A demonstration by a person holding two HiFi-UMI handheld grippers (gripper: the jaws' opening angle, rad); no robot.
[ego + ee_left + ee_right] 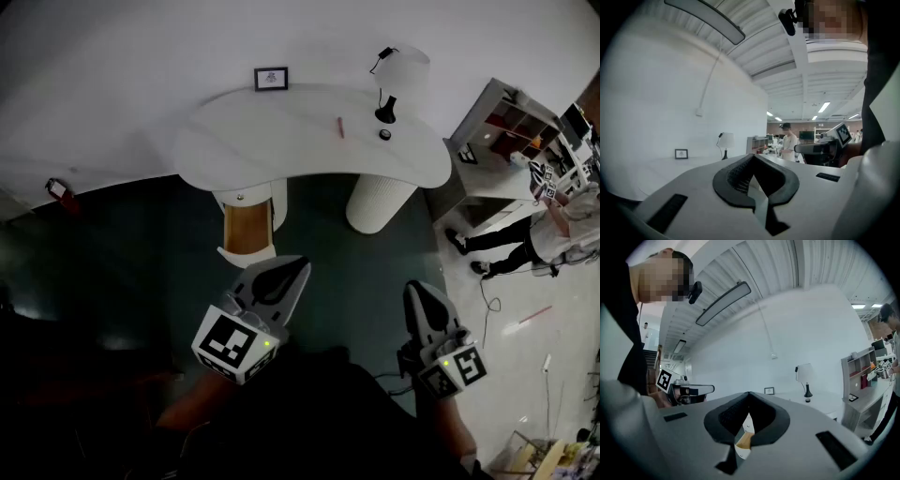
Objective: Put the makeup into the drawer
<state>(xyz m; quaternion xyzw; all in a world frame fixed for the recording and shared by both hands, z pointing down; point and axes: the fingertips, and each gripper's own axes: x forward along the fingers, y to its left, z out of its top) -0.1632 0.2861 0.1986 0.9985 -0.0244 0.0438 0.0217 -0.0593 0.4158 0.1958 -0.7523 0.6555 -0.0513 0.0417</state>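
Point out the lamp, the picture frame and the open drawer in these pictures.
lamp (403,67), head view, on its white shade
picture frame (271,79), head view, centre of its face
open drawer (247,228), head view, on its wooden inside

frame (271,79): table (281,150) rear | lamp (394,84): right of frame | makeup (340,127): between them | drawer (246,228): under table, left

Slim pink makeup stick (340,127) lies on the table (281,141); drawer (247,228) stands open.

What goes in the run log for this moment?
left tongs shut, empty | right tongs shut, empty | drawer open | pink makeup stick on white table, untouched
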